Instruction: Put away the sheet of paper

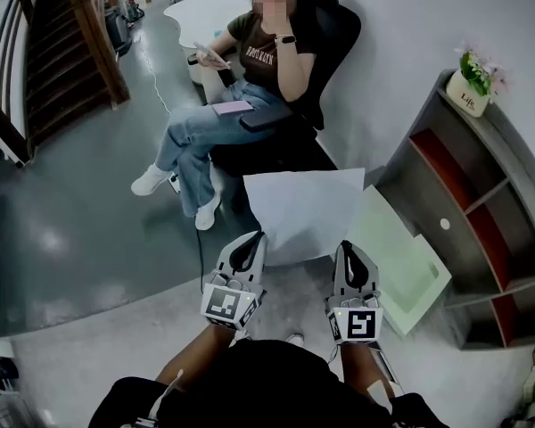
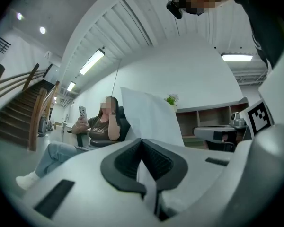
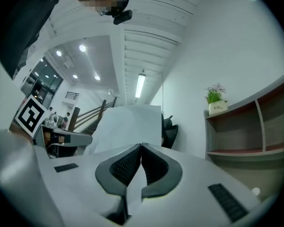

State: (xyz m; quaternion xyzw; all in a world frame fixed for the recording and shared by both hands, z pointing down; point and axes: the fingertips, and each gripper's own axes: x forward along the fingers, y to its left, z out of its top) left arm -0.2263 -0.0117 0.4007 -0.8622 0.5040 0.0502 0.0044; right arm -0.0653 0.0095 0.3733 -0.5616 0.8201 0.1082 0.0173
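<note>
A white sheet of paper (image 1: pixel 303 208) hangs in the air in front of me, held by its near edge at both corners. My left gripper (image 1: pixel 250 250) is shut on its left corner, and my right gripper (image 1: pixel 349 259) is shut on its right corner. In the left gripper view the sheet of paper (image 2: pixel 149 115) rises from between the closed dark pads of my left gripper (image 2: pixel 142 143). The right gripper view shows the sheet of paper (image 3: pixel 128 124) standing up out of my right gripper (image 3: pixel 141 148), pads pressed on it.
A person (image 1: pixel 241 78) sits in a dark chair straight ahead, looking at a phone. A pale green tray-like lid (image 1: pixel 401 266) lies below the paper to the right. A grey shelf unit (image 1: pixel 481 212) with red compartments stands at right, a potted plant (image 1: pixel 473 83) on top. Stairs (image 1: pixel 62 52) rise at far left.
</note>
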